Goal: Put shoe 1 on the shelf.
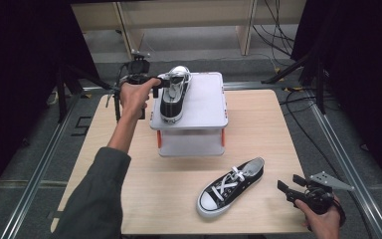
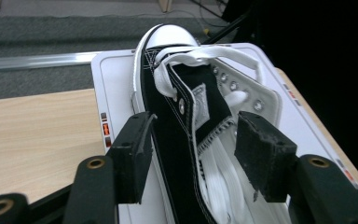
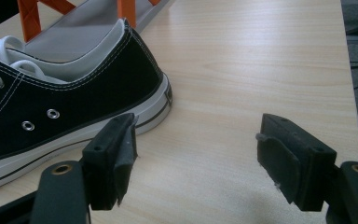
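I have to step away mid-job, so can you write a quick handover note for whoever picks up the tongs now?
Left tongs: open, jaws straddling one side wall of the black canvas sneaker with white laces that lies on the white plastic box lid; pads not pressing.
Right tongs: open, holding nothing, beside the heel of the second black canvas sneaker on the light wooden table.
Done: one sneaker is on the lid.
Left: probably draw the left tongs clear, then lift the second sneaker up beside the first.

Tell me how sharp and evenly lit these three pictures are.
High view: wooden table brightly lit, surroundings fall to black, slightly soft overall. Left gripper view: black canvas sneaker on the white box crisp, black background at right. Right gripper view: black low-top sneaker on the table sharp, soft glare on the wood.
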{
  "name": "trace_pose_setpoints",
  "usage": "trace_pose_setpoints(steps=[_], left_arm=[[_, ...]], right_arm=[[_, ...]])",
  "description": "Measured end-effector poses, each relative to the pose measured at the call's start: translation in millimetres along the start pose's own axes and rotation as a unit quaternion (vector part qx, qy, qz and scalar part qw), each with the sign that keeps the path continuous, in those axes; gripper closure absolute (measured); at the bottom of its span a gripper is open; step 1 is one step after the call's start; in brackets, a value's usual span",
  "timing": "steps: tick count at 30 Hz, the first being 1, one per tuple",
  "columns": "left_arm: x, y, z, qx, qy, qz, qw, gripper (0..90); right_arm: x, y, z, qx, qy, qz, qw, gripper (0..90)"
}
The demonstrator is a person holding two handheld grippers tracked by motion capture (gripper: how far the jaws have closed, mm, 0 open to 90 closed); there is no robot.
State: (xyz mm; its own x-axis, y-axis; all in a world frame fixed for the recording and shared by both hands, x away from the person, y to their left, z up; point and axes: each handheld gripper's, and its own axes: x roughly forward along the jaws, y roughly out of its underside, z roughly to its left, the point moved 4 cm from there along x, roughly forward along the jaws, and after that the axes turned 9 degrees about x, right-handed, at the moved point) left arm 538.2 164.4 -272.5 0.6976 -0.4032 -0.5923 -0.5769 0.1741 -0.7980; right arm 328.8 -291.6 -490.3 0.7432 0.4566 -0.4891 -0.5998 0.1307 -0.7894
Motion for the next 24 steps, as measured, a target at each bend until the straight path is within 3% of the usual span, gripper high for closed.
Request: trace_pose_setpoints(steps=[2,3,4,5,7,9,11,12,13,14,16,18,19,20,22,24], left_arm=[[-11.5,3.0,-2.5,0.008,0.018,-0.009,0.9998,42.9],[-17.5,5.6,-3.6,0.013,0.024,-0.011,0.9996,42.2],[-21.7,7.9,-4.2,0.018,0.028,-0.011,0.9994,41.2],[-28.8,12.1,-4.7,0.02,0.037,-0.015,0.999,40.1],[-40.0,19.9,-5.6,0.025,0.049,-0.019,0.9983,37.9],[-49.9,29.3,-6.0,0.037,0.056,-0.019,0.9975,36.1],[-57.3,38.0,-7.7,0.042,0.065,-0.023,0.9968,34.3],[-61.9,45.1,-8.9,0.047,0.067,-0.028,0.9963,33.7],[-65.3,51.2,-10.0,0.053,0.069,-0.027,0.9958,33.2],[-68.4,57.6,-11.1,0.058,0.07,-0.026,0.9955,32.1],[-73.0,71.9,-14.5,0.066,0.073,-0.026,0.9948,29.0],[-76.4,85.9,-17.4,0.078,0.073,-0.025,0.9939,27.8],[-78.0,96.4,-19.4,0.086,0.073,-0.021,0.9934,27.4],[-78.5,104.8,-21.3,0.087,0.077,-0.025,0.9929,26.4],[-79.8,120.1,-24.9,0.084,0.088,-0.026,0.9922,25.4],[-81.3,141.0,-27.7,0.075,0.101,-0.031,0.9915,24.2]], right_arm=[[0.5,1.0,2.4,0.014,-0.007,0.006,0.9999,29.1],[-1.1,1.0,0.3,0.003,0.01,0.012,0.9999,29.2],[-0.1,0.5,0.5,0.001,0.003,0.005,1.0,29.2],[-4.2,-0.4,-2.0,-0.015,0.019,0.016,0.9996,29.2],[-4.0,-0.5,-3.2,-0.02,0.023,0.016,0.9994,29.2],[-0.9,0.0,-0.2,-0.007,0.007,0.005,0.9999,29.2],[-0.5,-0.7,1.0,-0.009,0.005,-0.002,0.9999,29.2],[-0.6,-0.8,3.3,-0.001,-0.008,-0.002,1.0,29.2],[-2.3,-1.5,1.6,-0.015,0.006,-0.001,0.9999,29.2],[-2.8,-1.8,1.2,-0.019,0.002,0.0,0.9998,29.2],[-2.2,-1.8,4.9,-0.001,-0.007,-0.005,1.0,29.2],[-2.7,-2.9,3.4,-0.013,0.003,-0.012,0.9998,29.2],[-3.0,-3.7,4.9,-0.01,-0.005,-0.018,0.9998,29.2],[-5.5,-4.1,4.9,-0.013,0.005,-0.013,0.9998,29.2],[-4.4,-5.1,5.6,-0.025,-0.003,-0.022,0.9994,29.0],[-4.1,-3.8,10.2,-0.017,-0.015,-0.017,0.9996,28.8]])
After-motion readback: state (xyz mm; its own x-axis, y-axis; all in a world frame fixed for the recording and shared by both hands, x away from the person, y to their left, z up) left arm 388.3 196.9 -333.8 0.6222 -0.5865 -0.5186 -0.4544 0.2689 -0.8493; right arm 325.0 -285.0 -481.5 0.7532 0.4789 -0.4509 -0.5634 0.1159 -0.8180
